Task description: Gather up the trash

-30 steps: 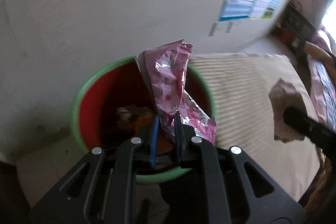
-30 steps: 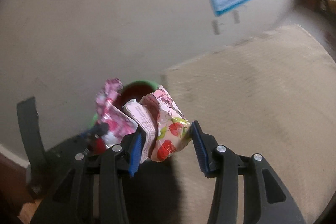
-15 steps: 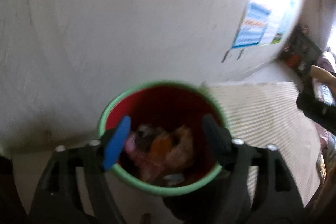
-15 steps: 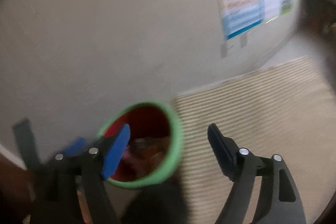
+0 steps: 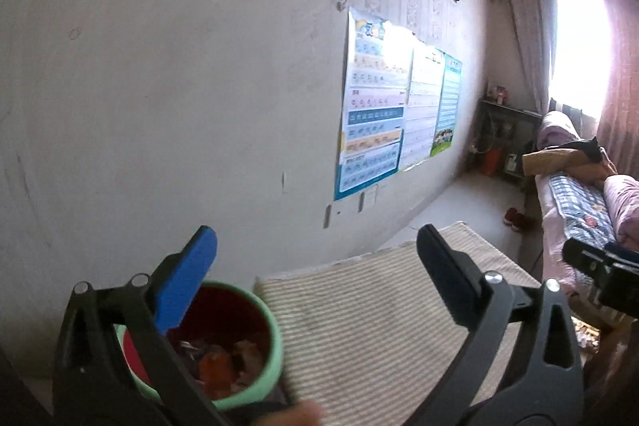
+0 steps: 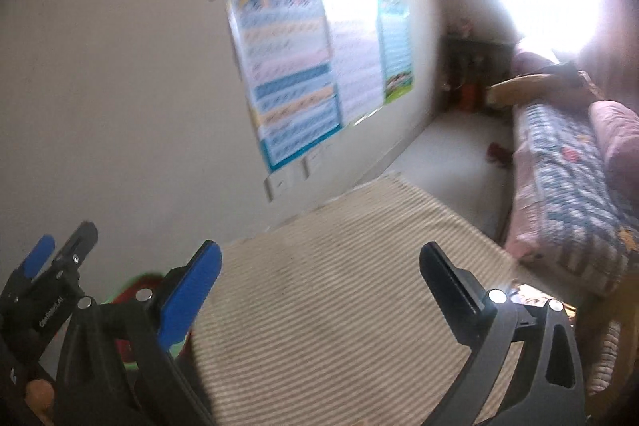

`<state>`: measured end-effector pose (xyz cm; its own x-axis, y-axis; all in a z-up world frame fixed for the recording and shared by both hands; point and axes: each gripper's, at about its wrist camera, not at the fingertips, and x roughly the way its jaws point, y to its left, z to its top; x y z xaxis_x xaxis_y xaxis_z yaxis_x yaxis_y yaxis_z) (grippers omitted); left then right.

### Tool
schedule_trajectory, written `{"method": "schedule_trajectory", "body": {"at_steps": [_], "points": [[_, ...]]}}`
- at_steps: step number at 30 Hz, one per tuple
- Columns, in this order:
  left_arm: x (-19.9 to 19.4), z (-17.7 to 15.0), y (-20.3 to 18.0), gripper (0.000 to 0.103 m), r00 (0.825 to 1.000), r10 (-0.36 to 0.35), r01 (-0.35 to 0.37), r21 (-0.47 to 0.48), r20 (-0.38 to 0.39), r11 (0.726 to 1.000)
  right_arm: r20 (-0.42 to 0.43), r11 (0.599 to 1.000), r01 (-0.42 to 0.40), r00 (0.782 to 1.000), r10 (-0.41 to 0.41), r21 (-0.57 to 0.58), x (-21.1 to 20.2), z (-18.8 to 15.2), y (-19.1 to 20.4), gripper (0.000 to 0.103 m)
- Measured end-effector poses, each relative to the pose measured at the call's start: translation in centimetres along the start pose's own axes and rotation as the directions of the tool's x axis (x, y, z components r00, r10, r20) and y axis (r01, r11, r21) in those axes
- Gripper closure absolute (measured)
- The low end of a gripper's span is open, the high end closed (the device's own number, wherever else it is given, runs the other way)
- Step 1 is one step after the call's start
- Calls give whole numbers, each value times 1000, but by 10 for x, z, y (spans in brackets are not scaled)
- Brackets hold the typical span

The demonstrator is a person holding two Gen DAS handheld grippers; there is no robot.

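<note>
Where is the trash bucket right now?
In the left wrist view, the green-rimmed bucket sits at bottom left, against the wall, beside the striped mat.

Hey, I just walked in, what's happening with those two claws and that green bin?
A person is collecting trash with a claw in each hand. The left claw and right claw both have their jaws opening with nothing between them. The green bin with the red inside sits on the floor by the wall, beside the striped mat, and already holds crumpled wrappers. No other trash shows on the mat in these views.
</note>
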<state>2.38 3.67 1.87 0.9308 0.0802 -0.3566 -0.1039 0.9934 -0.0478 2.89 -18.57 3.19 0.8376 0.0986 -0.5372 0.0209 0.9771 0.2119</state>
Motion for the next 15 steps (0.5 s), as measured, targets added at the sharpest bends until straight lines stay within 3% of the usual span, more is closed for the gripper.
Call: {"method": "schedule_trajectory", "body": {"at_steps": [7, 15], "points": [[-7, -6, -25, 5, 999, 43, -42, 37, -16, 998, 54, 998, 57, 997, -58, 29, -20, 4, -26, 7], [-6, -7, -23, 5, 998, 61, -60, 32, -26, 998, 37, 998, 54, 998, -55, 28, -18, 2, -21, 7]]}}
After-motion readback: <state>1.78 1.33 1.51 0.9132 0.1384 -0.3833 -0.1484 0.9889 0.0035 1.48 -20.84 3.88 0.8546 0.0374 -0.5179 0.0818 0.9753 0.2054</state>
